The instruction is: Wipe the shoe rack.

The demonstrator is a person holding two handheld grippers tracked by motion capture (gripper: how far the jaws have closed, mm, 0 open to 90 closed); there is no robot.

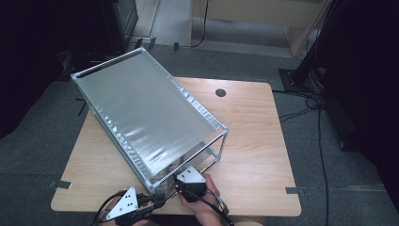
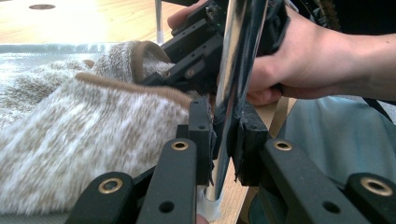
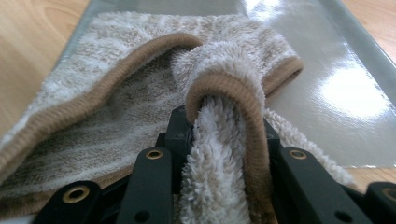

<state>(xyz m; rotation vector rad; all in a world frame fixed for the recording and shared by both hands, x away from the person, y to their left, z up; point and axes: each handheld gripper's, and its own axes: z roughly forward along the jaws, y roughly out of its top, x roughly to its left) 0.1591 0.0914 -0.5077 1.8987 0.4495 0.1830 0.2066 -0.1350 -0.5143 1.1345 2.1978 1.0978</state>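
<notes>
A fluffy beige-and-white towel [image 3: 116, 107] with a brown hem lies on the low silver shelf [image 3: 336, 84] of a chrome wire rack [image 1: 150, 113]. My right gripper [image 3: 224, 135] is shut on a folded-up edge of that towel, the hem bulging over its jaws. In the left gripper view the same towel [image 2: 84, 140] lies at the left, with the right gripper [image 2: 161, 74] and the hand [image 2: 303, 65] holding it behind the post. My left gripper [image 2: 227, 135] is shut on the rack's upright chrome post [image 2: 240, 56] at its near corner. From above, both grippers, left [image 1: 155, 195] and right [image 1: 181, 170], sit at the rack's front corner.
The rack stands at an angle on a wooden table [image 1: 254, 136], its upper silver shelf covering the left half. A round cable hole [image 1: 220, 92] is at the table's far edge. Bare wood lies to the right of the rack. Cables [image 1: 320, 122] run over the grey floor.
</notes>
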